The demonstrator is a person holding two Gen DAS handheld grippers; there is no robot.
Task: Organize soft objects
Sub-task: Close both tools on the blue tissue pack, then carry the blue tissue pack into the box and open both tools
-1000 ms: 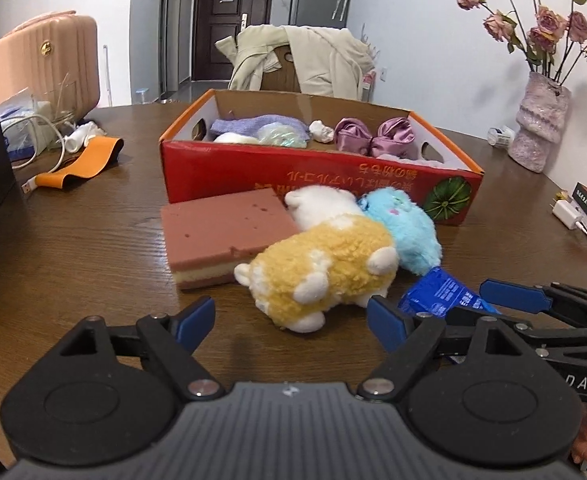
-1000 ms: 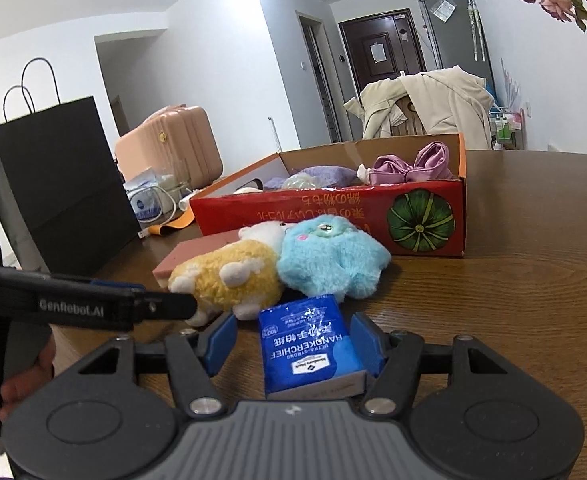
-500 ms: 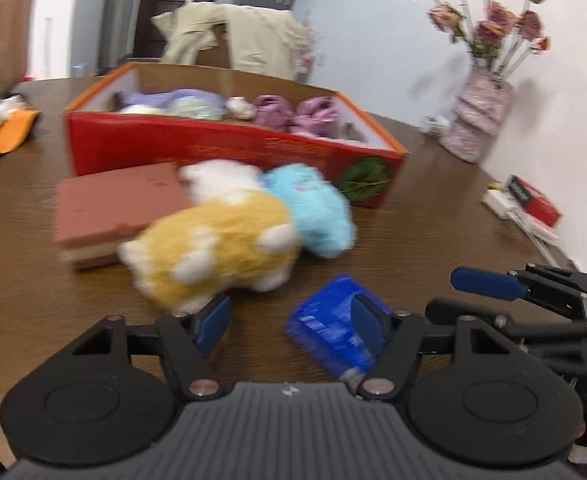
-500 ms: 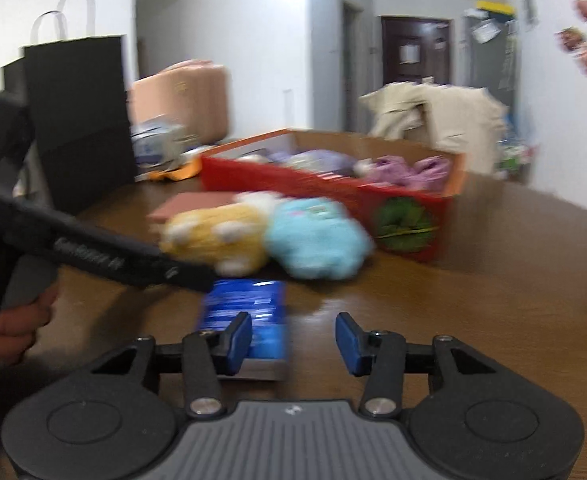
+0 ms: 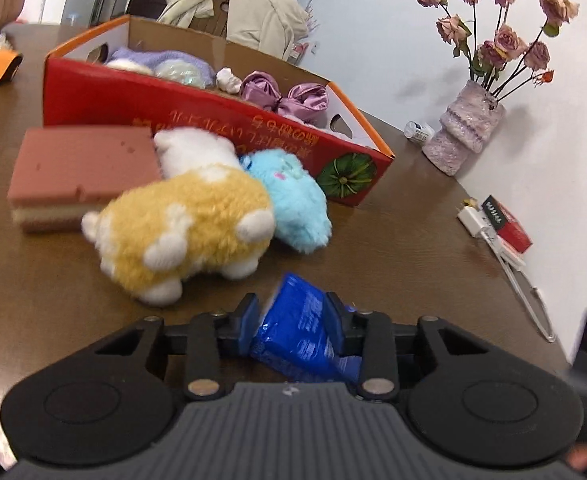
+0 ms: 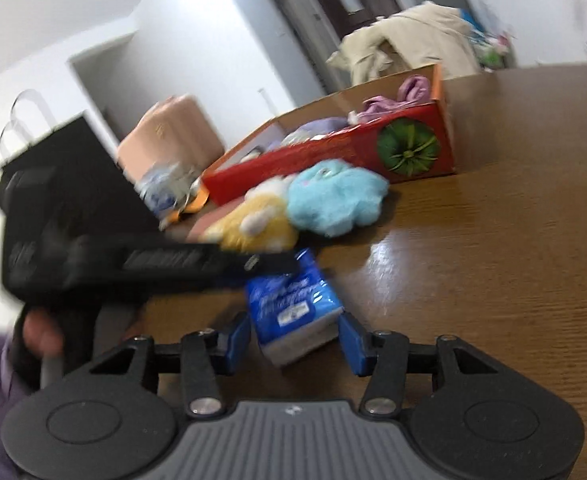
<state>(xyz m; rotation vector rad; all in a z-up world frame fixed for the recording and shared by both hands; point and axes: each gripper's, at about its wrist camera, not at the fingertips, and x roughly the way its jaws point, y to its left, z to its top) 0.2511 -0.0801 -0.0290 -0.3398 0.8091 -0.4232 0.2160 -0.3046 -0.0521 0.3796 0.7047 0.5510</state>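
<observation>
On a brown wooden table (image 5: 405, 240), a red cardboard box (image 5: 197, 120) carries a line of orange characters printed upside down to the left wrist camera, too blurred to read, beside a green pumpkin picture. Soft items fill the box. Just in front of it lie a pink sponge block (image 5: 77, 172), a yellow plush toy (image 5: 185, 220) and a blue plush toy (image 5: 293, 200), the two toys touching. Nearer the cameras, a blue tissue pack (image 5: 297, 332) sits tilted, its long axis running away from the left gripper (image 5: 293, 312), whose jaws have just been closing and now clamp its sides. The right gripper (image 6: 293, 336) stands apart around the pack's white end, not pressing it. The pack's white lettering is unreadable.
</observation>
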